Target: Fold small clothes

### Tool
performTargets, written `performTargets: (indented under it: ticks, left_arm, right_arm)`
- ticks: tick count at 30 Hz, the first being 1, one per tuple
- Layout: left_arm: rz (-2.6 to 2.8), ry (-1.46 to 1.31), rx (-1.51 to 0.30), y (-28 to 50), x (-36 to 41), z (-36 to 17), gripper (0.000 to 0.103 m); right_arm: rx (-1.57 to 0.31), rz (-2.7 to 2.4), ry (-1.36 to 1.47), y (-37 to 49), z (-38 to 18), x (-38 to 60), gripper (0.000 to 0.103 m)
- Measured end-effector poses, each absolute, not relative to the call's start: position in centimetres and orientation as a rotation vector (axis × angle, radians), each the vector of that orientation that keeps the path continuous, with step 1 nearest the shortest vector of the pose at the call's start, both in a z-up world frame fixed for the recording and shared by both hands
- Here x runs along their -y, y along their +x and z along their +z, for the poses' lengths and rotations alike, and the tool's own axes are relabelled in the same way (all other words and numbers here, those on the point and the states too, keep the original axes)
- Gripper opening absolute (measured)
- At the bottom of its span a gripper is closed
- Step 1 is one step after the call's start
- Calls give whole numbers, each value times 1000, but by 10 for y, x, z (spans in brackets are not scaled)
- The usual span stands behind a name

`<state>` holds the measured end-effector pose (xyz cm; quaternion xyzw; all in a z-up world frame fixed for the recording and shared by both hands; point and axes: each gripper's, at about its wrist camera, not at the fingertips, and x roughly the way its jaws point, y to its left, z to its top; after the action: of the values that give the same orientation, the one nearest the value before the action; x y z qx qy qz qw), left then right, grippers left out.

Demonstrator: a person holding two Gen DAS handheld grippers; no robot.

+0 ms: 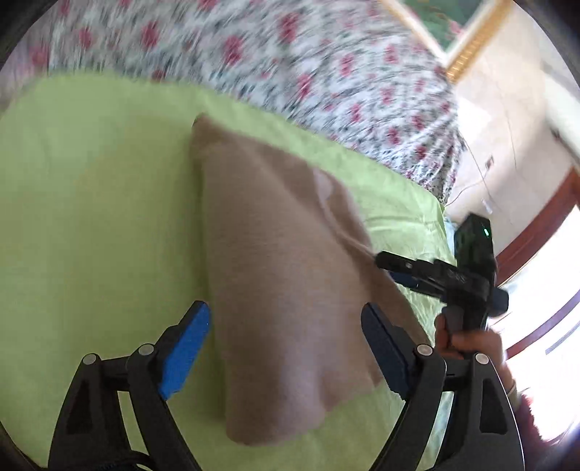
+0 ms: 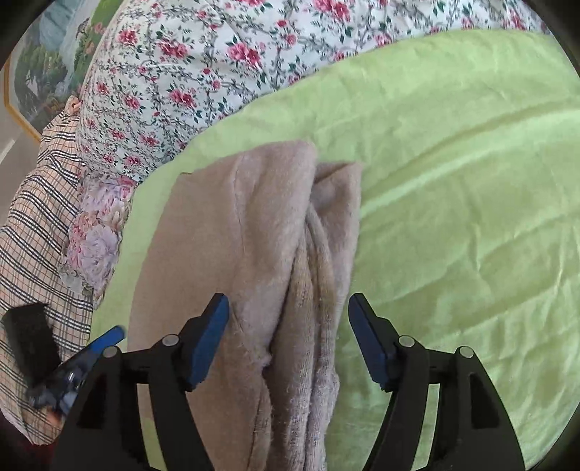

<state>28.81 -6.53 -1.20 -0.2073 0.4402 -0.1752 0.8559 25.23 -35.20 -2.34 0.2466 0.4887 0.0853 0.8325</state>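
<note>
A small beige fleece garment lies folded lengthwise on a light green sheet. My left gripper is open, its blue pads on either side of the garment's near end, holding nothing. In the right wrist view the same garment shows a bunched, creased fold along its right side. My right gripper is open over its near end, empty. The right gripper also shows in the left wrist view at the garment's right edge, held by a hand.
A floral quilt is piled at the far side of the green sheet. A plaid cloth lies at the left. A framed picture hangs on the wall. The bed edge falls off at the right in the left wrist view.
</note>
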Motion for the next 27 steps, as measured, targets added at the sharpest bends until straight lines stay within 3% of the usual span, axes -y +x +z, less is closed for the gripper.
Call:
performTargets:
  ticks: [4, 7, 9, 10, 11, 12, 14, 17, 27]
  left_arm:
    - [-387, -524, -1023, 321, 53, -49, 86]
    - [-480, -620, -1089, 338, 51, -79, 102]
    - [-491, -581, -1059, 341, 54, -77, 102]
    - [-489, -554, -1059, 344, 57, -77, 99]
    - [-491, -531, -1053, 347, 60, -76, 77]
    - [-515, -534, -1056, 348, 61, -78, 61]
    - [-517, -556, -1058, 346, 58, -78, 50]
    - [-502, -518, -1029, 330, 53, -63, 44]
    - [-392, -411, -954, 226, -33, 6, 43]
  right_arm:
    - [-1062, 194, 569, 258, -35, 354, 69]
    - [-1093, 195, 574, 265, -46, 350, 70]
    - [-1103, 202, 599, 268, -52, 347, 69]
    - [-1102, 206, 604, 269, -52, 346, 67]
    - [-1103, 218, 614, 269, -53, 344, 51]
    - [-1100, 212, 617, 269, -52, 341, 42]
    - [-1079, 207, 602, 265, -45, 335, 35]
    - [-1041, 232, 599, 257, -32, 322, 31]
    - [-1015, 484, 633, 226, -29, 203, 31]
